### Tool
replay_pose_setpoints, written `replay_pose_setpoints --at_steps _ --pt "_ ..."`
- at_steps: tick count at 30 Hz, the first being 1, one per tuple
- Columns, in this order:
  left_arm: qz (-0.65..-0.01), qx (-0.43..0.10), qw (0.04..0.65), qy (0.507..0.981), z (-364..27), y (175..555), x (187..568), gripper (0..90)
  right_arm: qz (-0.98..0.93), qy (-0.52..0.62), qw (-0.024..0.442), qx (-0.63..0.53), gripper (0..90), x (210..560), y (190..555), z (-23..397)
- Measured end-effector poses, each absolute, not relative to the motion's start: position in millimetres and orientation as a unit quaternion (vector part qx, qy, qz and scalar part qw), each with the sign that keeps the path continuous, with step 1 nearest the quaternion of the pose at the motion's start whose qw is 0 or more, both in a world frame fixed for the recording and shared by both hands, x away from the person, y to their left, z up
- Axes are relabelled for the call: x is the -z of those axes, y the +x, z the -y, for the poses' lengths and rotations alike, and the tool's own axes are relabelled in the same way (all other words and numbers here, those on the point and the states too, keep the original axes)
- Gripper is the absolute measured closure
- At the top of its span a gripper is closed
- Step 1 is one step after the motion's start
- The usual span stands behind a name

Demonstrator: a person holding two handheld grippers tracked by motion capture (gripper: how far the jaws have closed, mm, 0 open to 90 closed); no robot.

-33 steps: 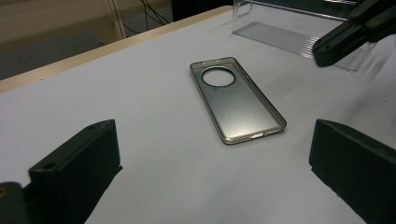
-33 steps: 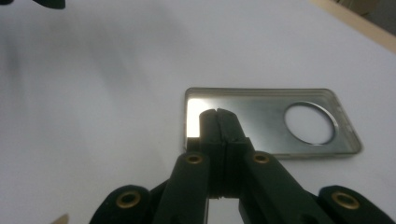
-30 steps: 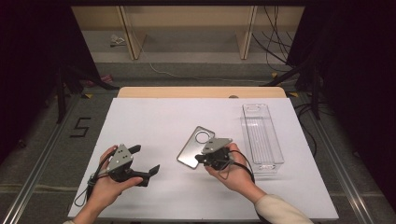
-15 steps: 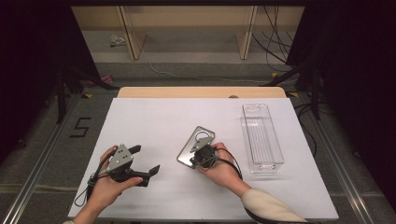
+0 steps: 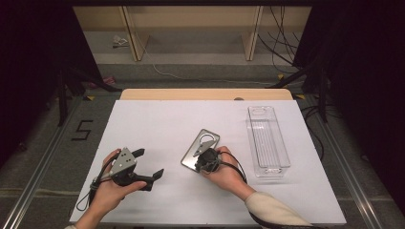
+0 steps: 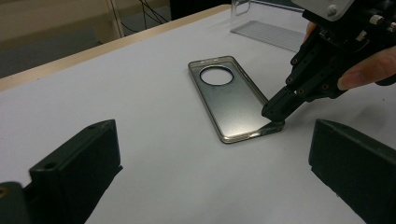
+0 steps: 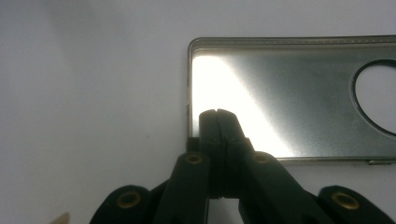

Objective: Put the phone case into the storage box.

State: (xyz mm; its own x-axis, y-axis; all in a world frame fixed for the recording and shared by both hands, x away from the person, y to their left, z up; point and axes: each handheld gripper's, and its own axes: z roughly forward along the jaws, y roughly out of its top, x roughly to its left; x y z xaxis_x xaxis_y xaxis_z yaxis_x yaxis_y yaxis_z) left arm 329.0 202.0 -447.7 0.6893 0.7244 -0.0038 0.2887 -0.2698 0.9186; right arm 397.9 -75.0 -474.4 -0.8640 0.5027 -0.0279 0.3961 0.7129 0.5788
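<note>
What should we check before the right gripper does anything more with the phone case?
1. Right gripper jaws shut, tips at the phone case corner: ok.
2. Case rim actually pinched: cannot tell.
3. Case lies flat on the white table: ok.
4. Left gripper jaws open, apart from the case: ok.
5. Clear tray sits apart from the case: ok.

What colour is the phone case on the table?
Translucent smoky grey phone case, with a round camera cutout; clearest in the left gripper view.
</note>
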Motion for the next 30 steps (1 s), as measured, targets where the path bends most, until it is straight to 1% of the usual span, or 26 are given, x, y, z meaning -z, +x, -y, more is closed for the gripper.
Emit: replay_pose_setpoints --at_steps 30 --pt "-0.331 -0.215 0.505 0.768 -203.5 328.7 447.5 1.8 -0.942 0.229 0.087 -0.231 90.0 465.4 404.9 89.5"
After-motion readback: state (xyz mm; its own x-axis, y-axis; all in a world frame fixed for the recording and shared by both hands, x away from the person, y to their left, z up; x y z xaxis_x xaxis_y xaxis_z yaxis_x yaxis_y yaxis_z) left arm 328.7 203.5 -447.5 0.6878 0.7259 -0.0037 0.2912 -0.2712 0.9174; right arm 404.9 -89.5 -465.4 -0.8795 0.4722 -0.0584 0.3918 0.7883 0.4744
